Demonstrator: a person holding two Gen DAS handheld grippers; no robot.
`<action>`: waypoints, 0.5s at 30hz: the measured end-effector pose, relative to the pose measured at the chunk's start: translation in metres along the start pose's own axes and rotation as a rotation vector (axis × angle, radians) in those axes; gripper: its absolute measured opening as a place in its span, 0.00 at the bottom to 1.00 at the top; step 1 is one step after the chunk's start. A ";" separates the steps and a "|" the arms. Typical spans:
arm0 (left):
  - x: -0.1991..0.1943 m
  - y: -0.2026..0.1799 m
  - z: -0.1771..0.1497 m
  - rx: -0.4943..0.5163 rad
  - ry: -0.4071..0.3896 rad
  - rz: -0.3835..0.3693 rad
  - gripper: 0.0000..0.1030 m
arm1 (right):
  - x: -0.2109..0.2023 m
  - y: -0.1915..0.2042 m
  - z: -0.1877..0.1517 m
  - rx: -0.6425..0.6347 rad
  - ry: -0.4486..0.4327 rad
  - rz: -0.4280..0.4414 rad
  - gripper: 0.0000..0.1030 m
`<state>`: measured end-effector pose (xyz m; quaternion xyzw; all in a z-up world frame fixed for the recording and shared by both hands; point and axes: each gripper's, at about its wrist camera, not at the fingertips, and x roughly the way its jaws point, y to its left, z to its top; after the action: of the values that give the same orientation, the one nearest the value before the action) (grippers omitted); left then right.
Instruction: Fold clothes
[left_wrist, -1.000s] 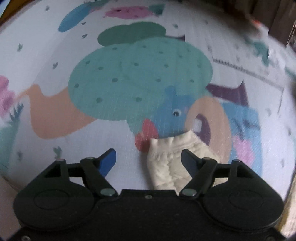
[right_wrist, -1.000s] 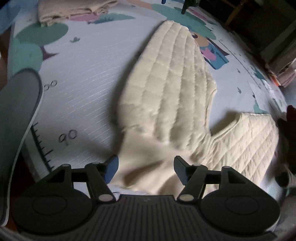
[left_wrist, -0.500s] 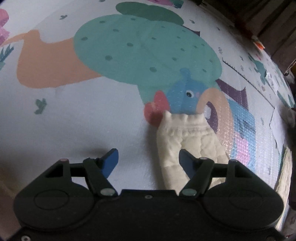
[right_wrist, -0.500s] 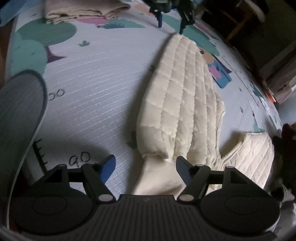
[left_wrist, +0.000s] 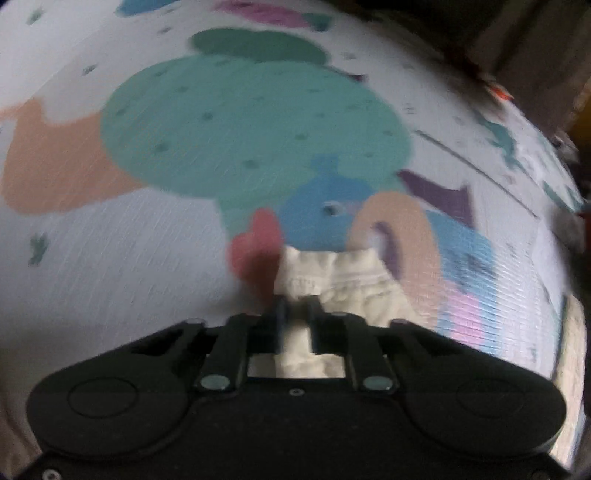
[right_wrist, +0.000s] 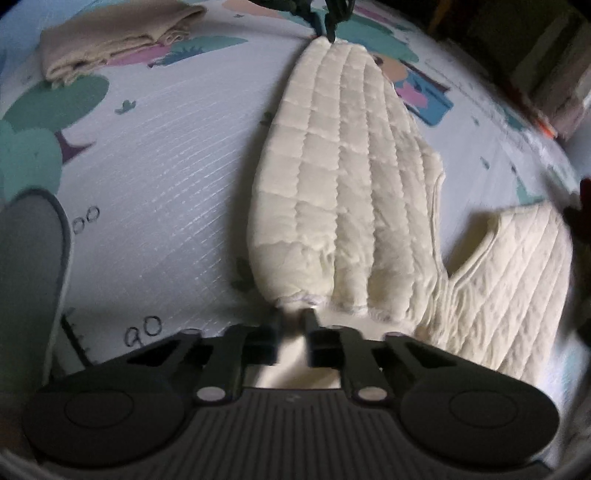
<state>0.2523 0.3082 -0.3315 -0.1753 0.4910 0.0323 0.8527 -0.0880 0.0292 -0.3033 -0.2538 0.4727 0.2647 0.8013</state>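
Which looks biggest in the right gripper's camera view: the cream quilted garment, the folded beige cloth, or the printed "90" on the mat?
1. Cream quilted garment, filling the middle of the view; it also lies nearest the camera.
2. Folded beige cloth, far off at the mat's top left, so its true size is unsure.
3. Printed "90", plainly the smallest.

"90" and "00" on play mat (right_wrist: 155, 155)

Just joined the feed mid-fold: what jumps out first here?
A cream quilted garment stretches across the cartoon play mat, pinched at both ends: right gripper near, left gripper at the far cuff. A folded beige cloth lies at the mat's far-left corner.
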 end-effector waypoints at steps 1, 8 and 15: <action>-0.004 -0.008 0.005 0.033 -0.007 -0.009 0.06 | -0.004 -0.002 0.000 0.012 -0.009 -0.002 0.04; -0.038 -0.070 0.041 0.146 -0.068 -0.085 0.05 | -0.037 -0.035 0.001 0.172 -0.045 0.025 0.04; -0.051 -0.162 0.060 0.159 -0.094 -0.156 0.05 | -0.064 -0.086 -0.014 0.398 -0.046 0.032 0.04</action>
<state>0.3124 0.1817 -0.2179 -0.1430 0.4364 -0.0649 0.8859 -0.0658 -0.0547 -0.2388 -0.0767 0.5010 0.1846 0.8420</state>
